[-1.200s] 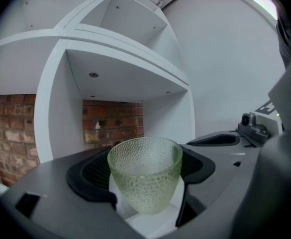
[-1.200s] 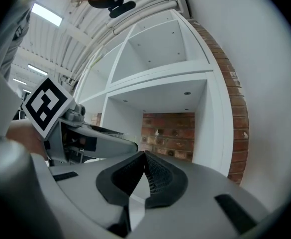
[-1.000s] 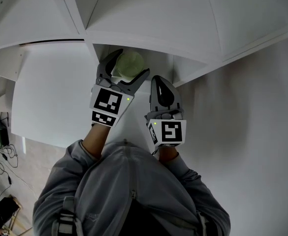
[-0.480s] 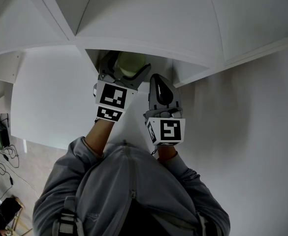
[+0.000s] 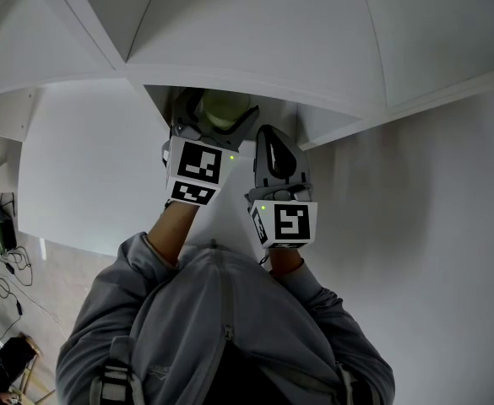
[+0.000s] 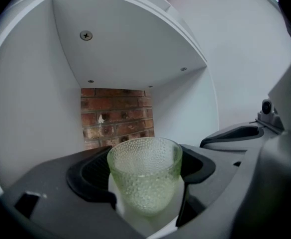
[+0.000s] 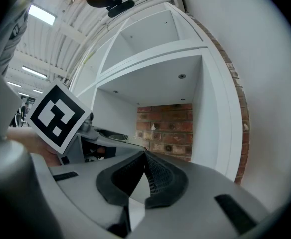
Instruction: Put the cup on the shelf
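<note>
A pale green, dimpled glass cup stands upright between my left gripper's two dark pads, which are shut on its sides. In the head view the cup and left gripper are inside the mouth of a white shelf compartment, partly hidden by the board above. I cannot tell whether the cup's base touches the shelf floor. My right gripper sits just to the right of the left one, shut and holding nothing; its pads meet tip to tip.
The compartment has white side walls and a brick back wall some way beyond the cup. More white shelf compartments rise above. The left gripper's marker cube is close on the right gripper's left.
The left gripper has carried the cup forward into the shelf compartment, so the upper board now covers part of it. The right gripper has hardly moved.
</note>
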A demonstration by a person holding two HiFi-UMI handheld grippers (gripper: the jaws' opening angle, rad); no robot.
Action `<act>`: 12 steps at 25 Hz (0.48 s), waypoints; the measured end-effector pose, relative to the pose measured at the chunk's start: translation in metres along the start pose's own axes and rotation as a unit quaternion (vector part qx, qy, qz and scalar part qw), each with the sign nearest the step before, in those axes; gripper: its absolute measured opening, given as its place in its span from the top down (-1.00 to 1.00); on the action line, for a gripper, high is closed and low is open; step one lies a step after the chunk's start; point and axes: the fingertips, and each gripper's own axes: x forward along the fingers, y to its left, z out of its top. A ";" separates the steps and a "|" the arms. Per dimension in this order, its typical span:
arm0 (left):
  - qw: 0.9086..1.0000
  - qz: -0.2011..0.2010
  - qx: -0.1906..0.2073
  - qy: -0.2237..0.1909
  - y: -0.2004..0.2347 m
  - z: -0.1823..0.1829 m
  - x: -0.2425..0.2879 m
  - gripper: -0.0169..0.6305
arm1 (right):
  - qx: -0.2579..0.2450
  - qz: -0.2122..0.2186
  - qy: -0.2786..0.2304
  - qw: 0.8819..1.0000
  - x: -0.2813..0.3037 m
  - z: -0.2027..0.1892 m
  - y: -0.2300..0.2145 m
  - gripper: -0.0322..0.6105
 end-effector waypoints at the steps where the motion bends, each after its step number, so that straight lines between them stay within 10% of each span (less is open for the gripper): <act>1: 1.000 0.001 0.001 0.000 0.000 0.000 0.000 -0.26 | 0.000 0.000 -0.001 1.000 0.000 0.000 0.000 0.81; 12: 1.000 0.008 0.015 0.001 -0.001 0.002 -0.003 -0.35 | 0.001 -0.005 -0.005 1.000 -0.008 0.004 0.002 0.81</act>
